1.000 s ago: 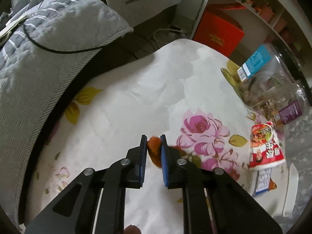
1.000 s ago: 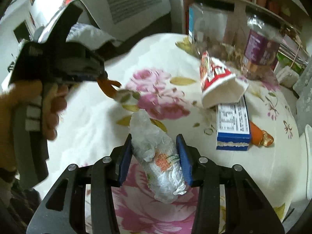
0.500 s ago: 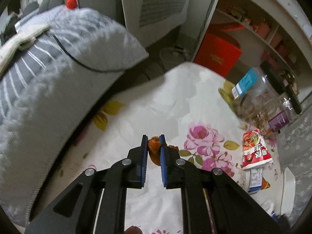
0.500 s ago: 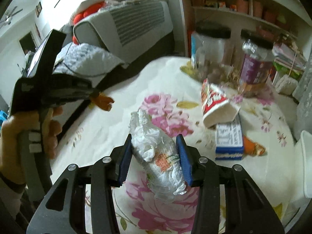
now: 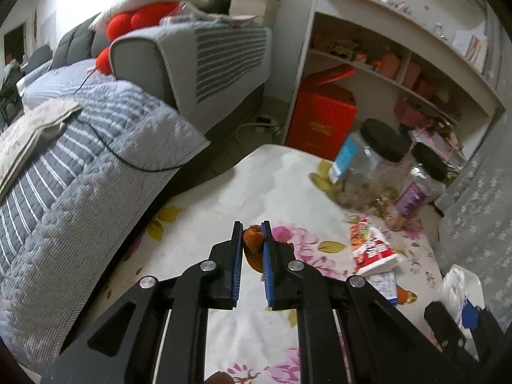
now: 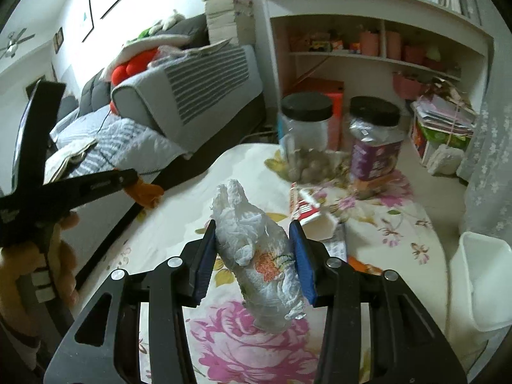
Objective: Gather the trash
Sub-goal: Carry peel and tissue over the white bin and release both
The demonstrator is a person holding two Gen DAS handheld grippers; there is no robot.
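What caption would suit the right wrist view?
Right gripper clamps a crumpled paper wad above the floral table; left gripper holds an orange peel.

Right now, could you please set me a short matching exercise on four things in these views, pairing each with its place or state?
Things:
1. orange peel
2. crumpled tissue wad
3. red-and-white cup
4. white bin

Places or states:
A. lying on its side on the flowered cloth
B. standing beside the table
C. pinched in the left gripper
D. clamped in the right gripper

Pairs: 1-C, 2-D, 3-A, 4-B
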